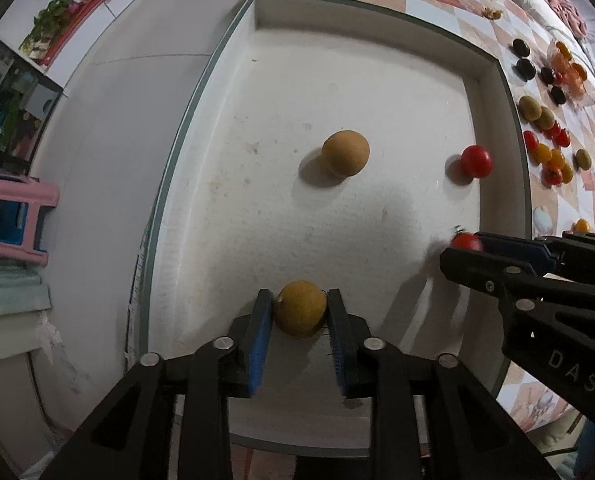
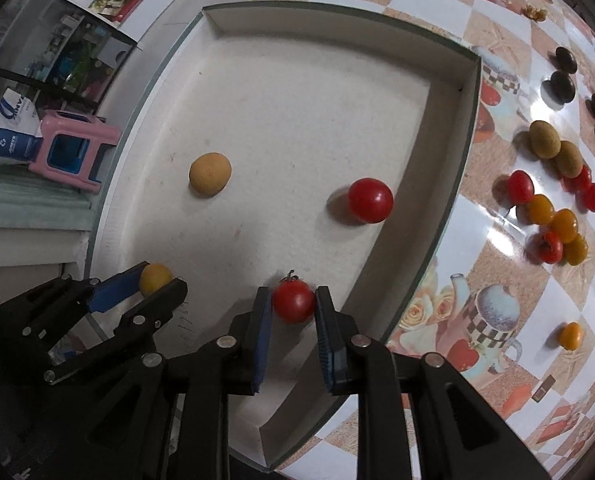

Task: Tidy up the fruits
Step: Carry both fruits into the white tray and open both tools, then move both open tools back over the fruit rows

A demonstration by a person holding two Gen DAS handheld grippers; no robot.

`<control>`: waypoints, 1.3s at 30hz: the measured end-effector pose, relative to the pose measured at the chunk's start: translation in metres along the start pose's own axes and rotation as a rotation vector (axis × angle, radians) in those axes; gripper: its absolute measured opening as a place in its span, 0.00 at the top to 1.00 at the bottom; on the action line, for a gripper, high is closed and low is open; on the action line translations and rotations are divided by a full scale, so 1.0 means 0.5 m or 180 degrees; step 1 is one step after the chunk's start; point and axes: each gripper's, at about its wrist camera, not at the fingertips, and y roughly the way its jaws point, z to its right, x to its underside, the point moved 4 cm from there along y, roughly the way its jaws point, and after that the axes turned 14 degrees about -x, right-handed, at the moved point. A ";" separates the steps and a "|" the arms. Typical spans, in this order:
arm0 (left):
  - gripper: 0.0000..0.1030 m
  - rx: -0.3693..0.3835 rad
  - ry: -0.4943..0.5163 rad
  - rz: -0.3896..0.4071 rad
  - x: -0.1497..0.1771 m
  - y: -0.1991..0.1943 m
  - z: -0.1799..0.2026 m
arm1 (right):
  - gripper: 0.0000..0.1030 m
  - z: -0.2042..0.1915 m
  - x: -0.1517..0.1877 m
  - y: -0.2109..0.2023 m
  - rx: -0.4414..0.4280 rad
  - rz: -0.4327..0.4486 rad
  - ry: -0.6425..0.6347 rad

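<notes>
A white shallow box (image 1: 493, 92) (image 2: 449, 120) sits on the table. Inside lie a tan round fruit (image 1: 345, 153) (image 2: 210, 173) and a red tomato (image 1: 476, 161) (image 2: 370, 200). My left gripper (image 1: 300, 312) (image 2: 159, 280) is shut on a yellow round fruit (image 1: 300, 314) (image 2: 153, 278) low over the box's near left part. My right gripper (image 2: 293, 300) (image 1: 463, 246) is shut on a small red tomato with a stem (image 2: 293, 301) (image 1: 466, 241) over the box's near right part.
On the checkered tablecloth (image 2: 497, 392) right of the box lie several loose fruits: dark ones (image 2: 559, 86), green-brown ones (image 2: 545, 139), red and orange small tomatoes (image 2: 545, 216), and one orange fruit apart (image 2: 570, 336). A pink stool (image 2: 73, 152) stands left on the floor.
</notes>
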 end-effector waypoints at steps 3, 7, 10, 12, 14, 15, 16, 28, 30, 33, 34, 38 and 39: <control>0.15 -0.0106 -0.0028 0.0158 -0.013 -0.011 0.007 | 0.44 -0.002 -0.009 0.006 -0.0052 -0.0008 0.0009; 0.15 -0.0144 0.0060 0.0121 -0.016 -0.011 0.020 | 0.39 -0.009 -0.013 0.002 -0.0046 0.0007 -0.0030; 0.15 -0.0163 0.0068 0.0119 -0.016 -0.016 0.026 | 0.25 -0.014 -0.017 -0.015 -0.0095 0.0085 -0.0014; 0.15 -0.0166 0.0068 0.0121 -0.018 -0.026 0.027 | 0.19 -0.010 -0.019 -0.041 -0.0052 0.0182 -0.0023; 0.15 -0.0179 0.0081 0.0124 -0.020 -0.033 0.031 | 0.19 -0.012 -0.025 -0.063 -0.0012 0.0279 -0.0015; 0.15 -0.0173 0.0087 0.0128 -0.023 -0.038 0.032 | 0.18 -0.010 -0.027 -0.072 0.0000 0.0314 -0.0009; 0.15 -0.0167 0.0088 0.0133 -0.021 -0.041 0.031 | 0.17 -0.009 -0.029 -0.080 0.0017 0.0351 -0.0002; 0.15 0.0043 0.0319 0.0404 -0.040 -0.134 0.129 | 0.10 0.151 0.011 -0.222 0.0274 0.0775 0.0552; 0.15 0.0081 0.0379 0.0459 -0.045 -0.154 0.154 | 0.10 0.193 0.031 -0.238 0.0318 0.0811 0.0699; 0.15 0.0146 0.0478 0.0533 -0.068 -0.186 0.194 | 0.10 0.261 0.069 -0.265 0.0377 0.0867 0.0991; 0.15 0.0170 0.0512 0.0552 -0.072 -0.190 0.210 | 0.10 0.279 0.081 -0.270 0.0390 0.0880 0.1071; 0.15 0.0258 0.0641 0.0615 -0.085 -0.210 0.264 | 0.10 0.357 0.125 -0.297 0.0443 0.0940 0.1391; 0.15 0.0274 0.0669 0.0630 -0.088 -0.216 0.278 | 0.10 0.369 0.131 -0.301 0.0449 0.0951 0.1427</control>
